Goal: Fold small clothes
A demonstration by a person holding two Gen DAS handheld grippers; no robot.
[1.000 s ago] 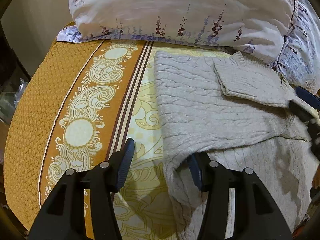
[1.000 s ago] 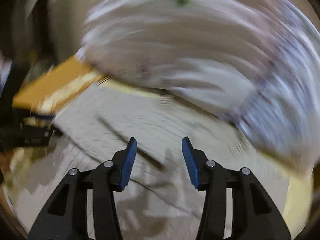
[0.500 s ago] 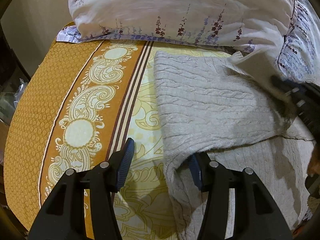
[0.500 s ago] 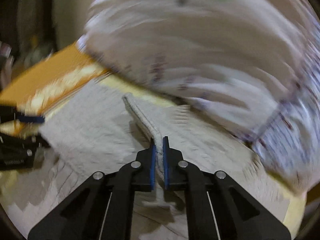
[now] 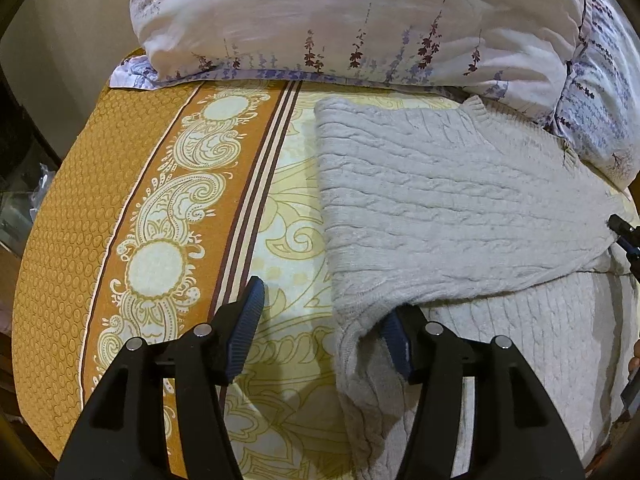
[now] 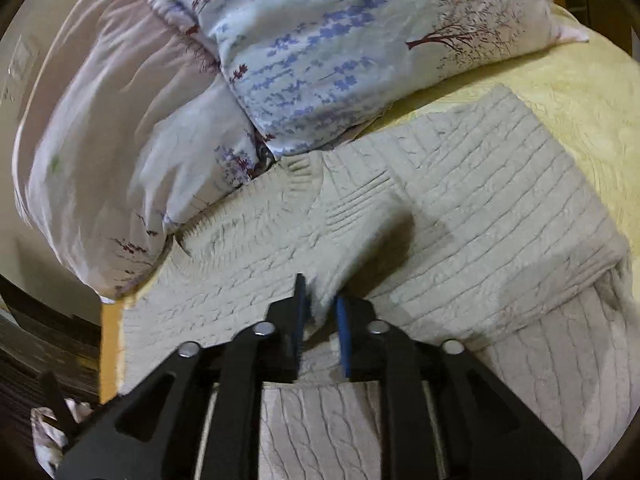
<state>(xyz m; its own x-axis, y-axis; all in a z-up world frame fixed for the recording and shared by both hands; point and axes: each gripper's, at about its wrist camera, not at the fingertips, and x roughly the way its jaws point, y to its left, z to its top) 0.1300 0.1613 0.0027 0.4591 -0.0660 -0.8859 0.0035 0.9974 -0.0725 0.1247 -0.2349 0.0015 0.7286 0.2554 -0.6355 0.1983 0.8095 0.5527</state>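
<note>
1. Left wrist view: A grey cable-knit sweater [image 5: 452, 208] lies on a bed, spread over a yellow and orange paisley bedspread [image 5: 168, 200], its far edge reaching a white floral pillow [image 5: 360, 20]. The upper half of the sweater is folded across the lower, forming a flat band that runs to the right. The left gripper [image 5: 320, 330] hovers low over the near left corner of that fold, jaws wide apart. Its left finger [image 5: 244, 330] stands over bare bedspread; its right finger [image 5: 396, 344] is tucked under the lip of the folded layer, touching the knit. Nothing is held between the two. At the right rim of the frame, a black tip of the right gripper [image 5: 624, 232] shows just beside the sweater's edge.

2. Right wrist view: The right gripper [image 6: 322, 320] has its jaws drawn nearly together on a raised piece of the sweater [image 6: 460, 216], apparently a sleeve, pinched between the blue pads [image 6: 342, 328]. The held knit rises from the fingers towards the neckline, casting a shadow on the folded body beneath. Two floral pillows [image 6: 320, 40] sit just beyond the sweater, touching its far edge. The yellow bedspread [image 6: 580, 92] is visible to the right.
</note>
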